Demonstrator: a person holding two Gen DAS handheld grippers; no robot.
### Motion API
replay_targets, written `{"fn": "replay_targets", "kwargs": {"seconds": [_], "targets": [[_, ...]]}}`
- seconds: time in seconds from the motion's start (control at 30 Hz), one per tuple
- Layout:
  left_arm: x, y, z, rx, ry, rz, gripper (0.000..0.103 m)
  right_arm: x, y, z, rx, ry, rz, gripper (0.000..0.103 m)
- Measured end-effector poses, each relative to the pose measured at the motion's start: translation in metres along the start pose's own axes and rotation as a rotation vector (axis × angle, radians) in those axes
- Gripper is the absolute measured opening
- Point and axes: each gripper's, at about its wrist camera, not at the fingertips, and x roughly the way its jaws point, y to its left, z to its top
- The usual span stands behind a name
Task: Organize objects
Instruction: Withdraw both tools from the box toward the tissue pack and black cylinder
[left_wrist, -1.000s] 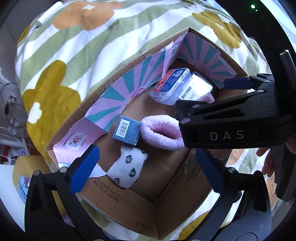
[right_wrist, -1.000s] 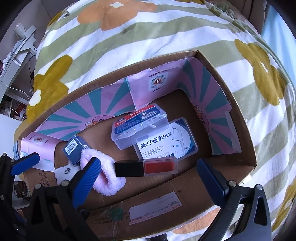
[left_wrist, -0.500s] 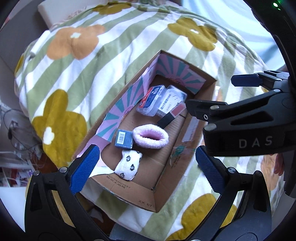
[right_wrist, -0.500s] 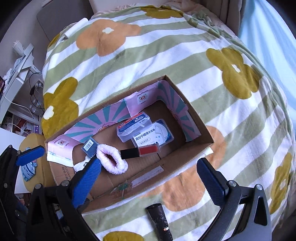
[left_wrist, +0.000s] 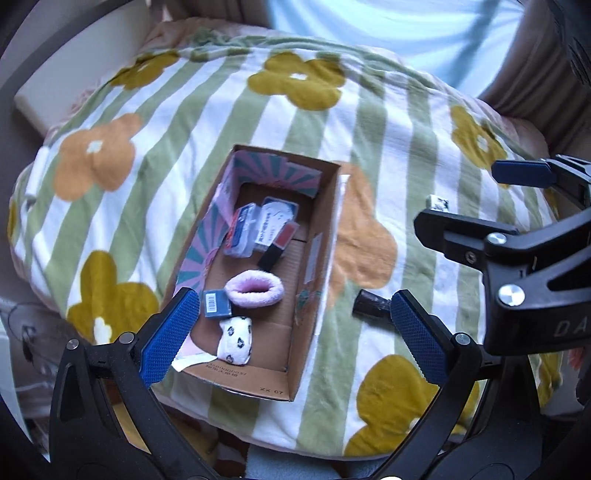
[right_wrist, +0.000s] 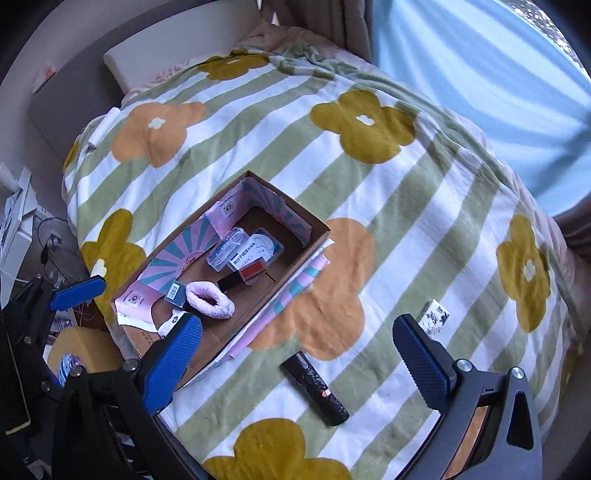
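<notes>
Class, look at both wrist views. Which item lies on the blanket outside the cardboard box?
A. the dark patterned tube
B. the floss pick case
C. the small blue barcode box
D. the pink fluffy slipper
A: the dark patterned tube lies on the striped blanket, beside the cardboard box that holds the other three.

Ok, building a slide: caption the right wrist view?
Open right gripper above a floral blanket, cardboard box half filled, black tube outside.

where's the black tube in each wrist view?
Left wrist: black tube lies lower centre-right on the blanket, just right of the box, partly behind the left tool's right finger.
Right wrist: black tube lies bottom centre, in full view.
Shared landmark: the box beside it.
</notes>
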Motion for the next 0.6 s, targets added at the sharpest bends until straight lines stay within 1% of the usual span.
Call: {"fn": "replay_targets", "kwargs": {"seconds": [0.13, 0.37, 0.5, 0.6], "targets": [[-0.005, -0.017, 0.004, 0.085, -0.008, -0.034, 0.103, -0.022, -0.020, -0.025, 0.115, -0.010, -0.037, 0.102], [-0.012, -0.046, 0.008, 0.201, -0.022, -0.090, 0.103, -0.052, -0.049, -0.070, 0.323, -0.038, -0.108, 0.103], [-0.018, -0.062, 0.009, 0.266, -0.040, -0.101, 0.103, -0.067, -0.061, -0.096, 0.430, -0.061, -0.158, 0.103], [-0.021, -0.071, 0.008, 0.302, -0.058, -0.089, 0.103, -0.074, -0.068, -0.111, 0.495, -0.068, -0.191, 0.103]]}}
